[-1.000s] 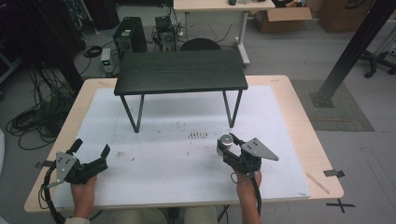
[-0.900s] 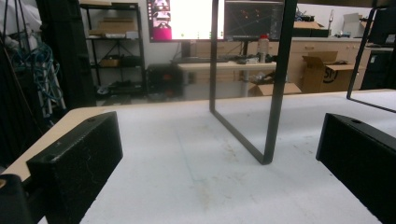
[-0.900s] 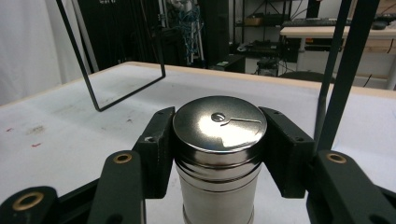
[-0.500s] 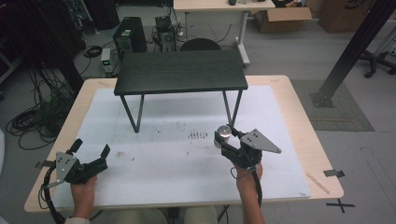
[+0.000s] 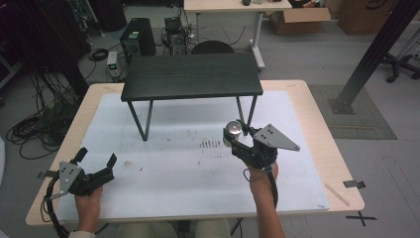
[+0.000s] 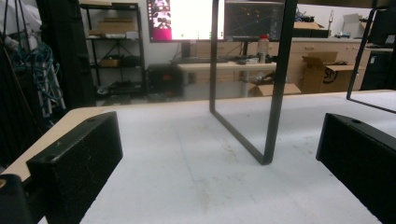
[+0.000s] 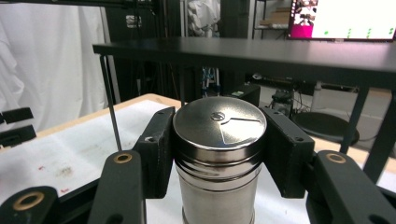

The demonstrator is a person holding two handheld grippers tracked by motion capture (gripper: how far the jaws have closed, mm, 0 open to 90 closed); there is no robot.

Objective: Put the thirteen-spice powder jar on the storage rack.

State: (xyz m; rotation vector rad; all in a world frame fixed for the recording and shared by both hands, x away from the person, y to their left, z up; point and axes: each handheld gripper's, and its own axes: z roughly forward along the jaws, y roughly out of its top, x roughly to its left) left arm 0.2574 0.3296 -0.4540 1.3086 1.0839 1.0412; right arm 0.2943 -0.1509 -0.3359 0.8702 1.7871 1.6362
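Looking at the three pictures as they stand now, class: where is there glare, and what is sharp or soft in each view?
Right gripper view: the steel canister is sharp, its lid catching a bright sheen, and the monitor is blown out. Left gripper view: the screen glares white, the black jaws at the edges are soft. High view: light is even over the white mat, the surroundings dim.

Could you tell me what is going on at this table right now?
A person holds a gripper in each hand over a white-topped table. The right gripper is shut on a metal canister, held upright near the front right leg of a small black stand. The left gripper is open near the table's front left corner, holding nothing.
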